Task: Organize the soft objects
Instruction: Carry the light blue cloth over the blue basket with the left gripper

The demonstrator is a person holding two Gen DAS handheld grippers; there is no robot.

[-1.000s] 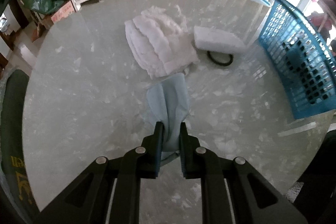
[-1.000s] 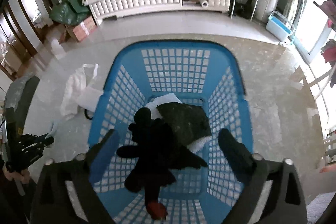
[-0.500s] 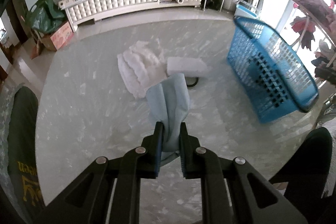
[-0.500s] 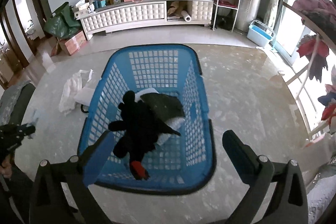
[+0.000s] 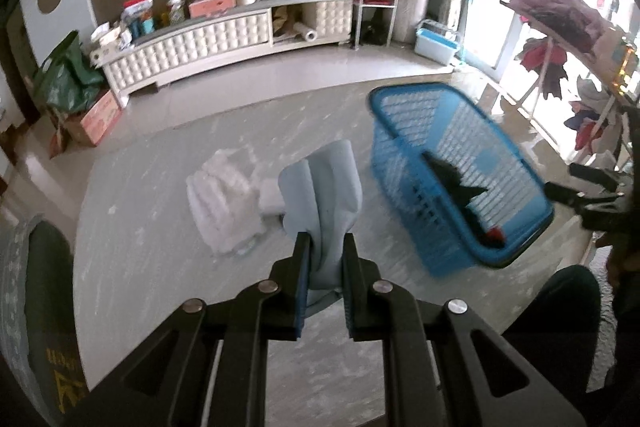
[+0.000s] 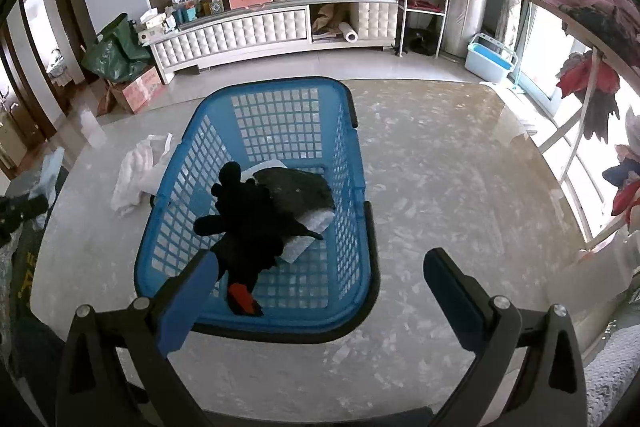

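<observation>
Left gripper (image 5: 323, 247) lifted blue cloth (image 5: 322, 187) higher (basket (image 5: 404, 183) apparently nearer).

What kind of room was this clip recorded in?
Most likely a home living room. A long white tufted media cabinet cluttered with household items runs along the back wall, clothes hang on a drying rack beside the bright glass doors, and a blue laundry basket sits on a round marble-patterned table.

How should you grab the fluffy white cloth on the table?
Pinch the white cloth from above at its raised, bunched near edge. It lies flat and crumpled on the table, so only a fold gives the gripper something to close on.
</observation>
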